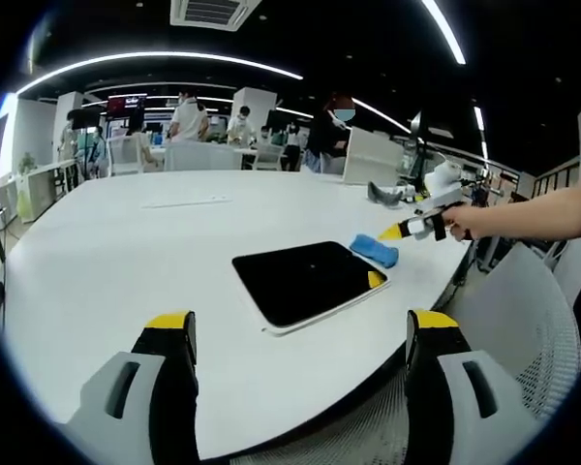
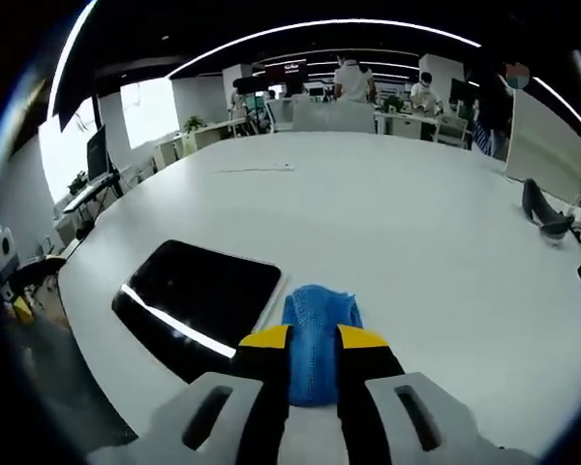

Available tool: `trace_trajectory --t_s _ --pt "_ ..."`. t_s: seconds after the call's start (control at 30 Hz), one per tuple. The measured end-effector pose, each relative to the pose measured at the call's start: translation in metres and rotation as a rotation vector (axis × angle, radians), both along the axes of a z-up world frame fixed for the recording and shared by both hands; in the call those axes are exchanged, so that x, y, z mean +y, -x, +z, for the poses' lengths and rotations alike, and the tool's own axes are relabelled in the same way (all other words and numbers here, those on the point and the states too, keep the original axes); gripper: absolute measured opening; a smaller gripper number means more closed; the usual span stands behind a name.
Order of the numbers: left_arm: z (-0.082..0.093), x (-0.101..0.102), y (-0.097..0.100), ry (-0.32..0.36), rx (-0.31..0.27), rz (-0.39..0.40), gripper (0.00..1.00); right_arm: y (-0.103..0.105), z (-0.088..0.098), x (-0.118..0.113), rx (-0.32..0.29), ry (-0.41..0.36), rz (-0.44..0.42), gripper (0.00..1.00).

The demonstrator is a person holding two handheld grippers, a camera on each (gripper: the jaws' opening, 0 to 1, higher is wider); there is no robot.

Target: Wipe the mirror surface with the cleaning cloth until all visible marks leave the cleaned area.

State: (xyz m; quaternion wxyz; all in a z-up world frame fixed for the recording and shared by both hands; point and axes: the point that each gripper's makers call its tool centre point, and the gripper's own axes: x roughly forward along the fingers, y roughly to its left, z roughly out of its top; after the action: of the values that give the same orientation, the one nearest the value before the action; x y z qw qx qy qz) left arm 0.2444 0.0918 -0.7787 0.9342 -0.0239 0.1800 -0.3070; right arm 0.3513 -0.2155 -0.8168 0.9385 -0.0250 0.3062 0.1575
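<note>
A dark rectangular mirror [image 1: 307, 281] with a pale rim is seen lying flat on a large white table [image 1: 126, 262], near the table's front edge. The left gripper [image 1: 300, 334] is held above that edge with its yellow-tipped jaws spread wide apart and nothing between them. Just beside the mirror's far right corner, a blue cleaning cloth [image 1: 375, 250] is pinched by the right gripper [image 1: 395, 233], which is carried by a person's hand [image 1: 460, 221]. A white mesh chair [image 1: 523, 329] is seen at the right.

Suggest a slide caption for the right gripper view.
Tongs pinching a blue cloth beside a dark mirror on a white table.
</note>
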Motion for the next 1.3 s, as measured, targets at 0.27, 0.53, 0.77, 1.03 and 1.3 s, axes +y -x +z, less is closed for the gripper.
trace_trajectory --t_s 0.27,0.53,0.77,1.03,1.3 --pt "0.000 -0.001 0.000 0.002 -0.001 -0.003 0.89 0.036 0.053 0.005 -0.137 0.000 0.027 0.32" --pt "0.001 0.000 0.001 0.010 -0.005 -0.003 0.88 0.086 0.065 0.003 -0.195 -0.011 -0.002 0.47" --pt "0.000 -0.001 0.003 0.002 0.003 -0.012 0.89 0.114 0.054 0.017 -0.203 -0.061 -0.003 0.62" --pt "-0.001 0.001 0.004 -0.007 0.009 -0.007 0.89 0.118 0.057 0.030 -0.262 0.004 0.030 0.74" --pt "0.001 0.002 0.005 0.003 0.000 -0.007 0.89 0.117 0.058 0.035 -0.295 0.022 0.042 0.93"
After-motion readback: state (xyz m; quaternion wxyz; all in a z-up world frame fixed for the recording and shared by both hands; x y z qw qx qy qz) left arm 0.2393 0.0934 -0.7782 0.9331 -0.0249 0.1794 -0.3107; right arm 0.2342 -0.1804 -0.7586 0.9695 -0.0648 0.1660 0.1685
